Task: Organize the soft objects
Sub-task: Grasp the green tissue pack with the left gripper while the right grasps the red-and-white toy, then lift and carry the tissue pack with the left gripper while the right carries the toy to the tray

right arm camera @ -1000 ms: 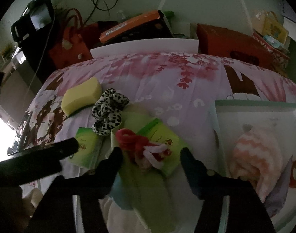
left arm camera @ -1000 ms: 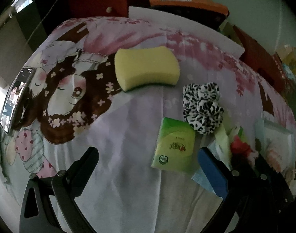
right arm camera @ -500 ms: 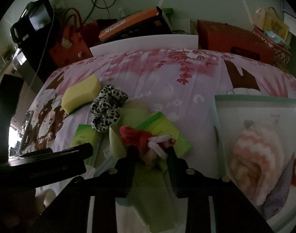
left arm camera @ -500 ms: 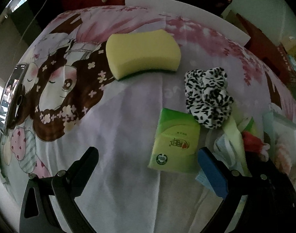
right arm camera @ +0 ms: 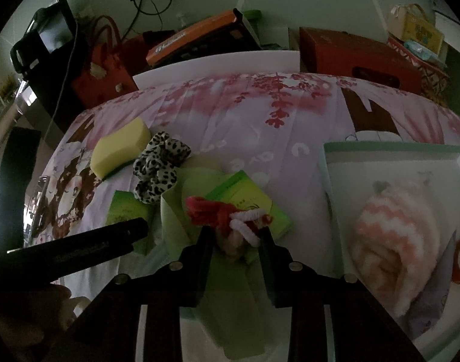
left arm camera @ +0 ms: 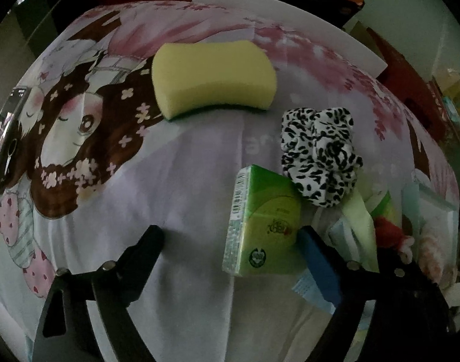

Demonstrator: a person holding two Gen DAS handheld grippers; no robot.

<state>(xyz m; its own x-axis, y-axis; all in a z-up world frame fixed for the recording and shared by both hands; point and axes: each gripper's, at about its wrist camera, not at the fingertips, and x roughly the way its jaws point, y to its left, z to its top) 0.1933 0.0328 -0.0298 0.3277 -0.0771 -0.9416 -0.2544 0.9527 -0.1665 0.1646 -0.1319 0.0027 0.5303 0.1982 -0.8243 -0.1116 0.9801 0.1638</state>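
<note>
Spread over the cartoon-print bedsheet [left arm camera: 175, 181], sponge [left arm camera: 213, 75], scrunchie [left arm camera: 320, 154] and tissue pack [left arm camera: 263, 226] await sorting, one striped towel [right arm camera: 395, 241] already in the tray [right arm camera: 389, 147] at right, while the right gripper [right arm camera: 236, 235] pinches a red-and-white yarn toy [right arm camera: 230, 214] and the left gripper [left arm camera: 230, 241] gapes empty.

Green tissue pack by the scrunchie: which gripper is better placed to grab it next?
Left. The left gripper is open, with the tissue pack between its fingers. The right gripper is shut on the red-and-white plush toy.
</note>
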